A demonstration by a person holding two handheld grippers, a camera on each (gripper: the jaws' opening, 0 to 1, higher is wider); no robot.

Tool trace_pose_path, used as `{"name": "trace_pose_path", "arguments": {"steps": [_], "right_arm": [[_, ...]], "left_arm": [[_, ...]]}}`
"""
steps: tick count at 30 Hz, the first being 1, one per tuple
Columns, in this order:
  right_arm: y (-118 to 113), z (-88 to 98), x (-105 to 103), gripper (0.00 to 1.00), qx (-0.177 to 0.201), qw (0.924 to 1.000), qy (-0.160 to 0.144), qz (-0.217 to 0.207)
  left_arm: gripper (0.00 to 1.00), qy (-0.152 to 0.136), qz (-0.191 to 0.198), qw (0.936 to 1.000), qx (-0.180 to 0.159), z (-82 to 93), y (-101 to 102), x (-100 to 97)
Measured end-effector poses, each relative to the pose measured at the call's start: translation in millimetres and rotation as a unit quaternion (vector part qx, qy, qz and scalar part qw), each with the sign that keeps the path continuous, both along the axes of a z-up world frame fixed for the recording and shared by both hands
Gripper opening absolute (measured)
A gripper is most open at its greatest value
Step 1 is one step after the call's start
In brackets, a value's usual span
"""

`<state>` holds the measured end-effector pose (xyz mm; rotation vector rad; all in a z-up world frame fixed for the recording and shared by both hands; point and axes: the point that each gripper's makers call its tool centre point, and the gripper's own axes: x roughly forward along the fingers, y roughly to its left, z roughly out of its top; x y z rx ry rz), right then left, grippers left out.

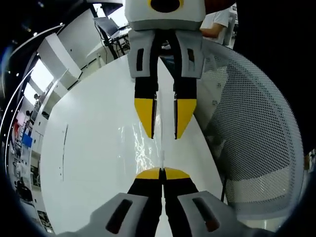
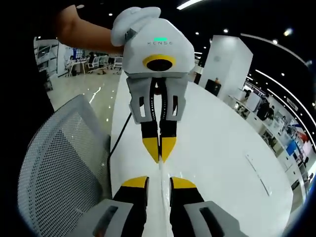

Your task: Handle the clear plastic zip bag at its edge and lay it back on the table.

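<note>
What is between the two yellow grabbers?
The clear plastic zip bag stretches between the left gripper and the right gripper, above the white table, in the left gripper view.

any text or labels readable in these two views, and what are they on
"KENSE" or something close to it, faint raised letters on the white housing of the left gripper, just under its green light; the last letters are unsure.
Screens and signs in the office behind the white table are too small and blurred to read.
Nothing readable on the right gripper or the mesh chair.
</note>
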<state>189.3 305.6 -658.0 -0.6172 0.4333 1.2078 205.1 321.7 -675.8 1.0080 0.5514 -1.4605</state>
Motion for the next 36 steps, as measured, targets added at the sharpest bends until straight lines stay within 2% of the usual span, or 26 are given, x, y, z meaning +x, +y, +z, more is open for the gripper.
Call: {"name": "trace_pose_path", "arguments": {"steps": [24,28,36], "right_arm": [[11,15.7,5,0.13,0.011,0.9998,-0.015,0.005],[12,16.6,7,0.12,0.010,0.9997,-0.021,0.004],[16,14.9,7,0.10,0.004,0.9995,-0.027,0.014]], "left_arm": [[0.00,0.008,0.021,0.9994,-0.025,9.8,-2,-1.2],[0.00,0.014,0.027,0.9988,-0.039,15.4,-5,-0.6],[0.00,0.016,0.031,0.9985,-0.042,15.5,-3,-0.3]]}}
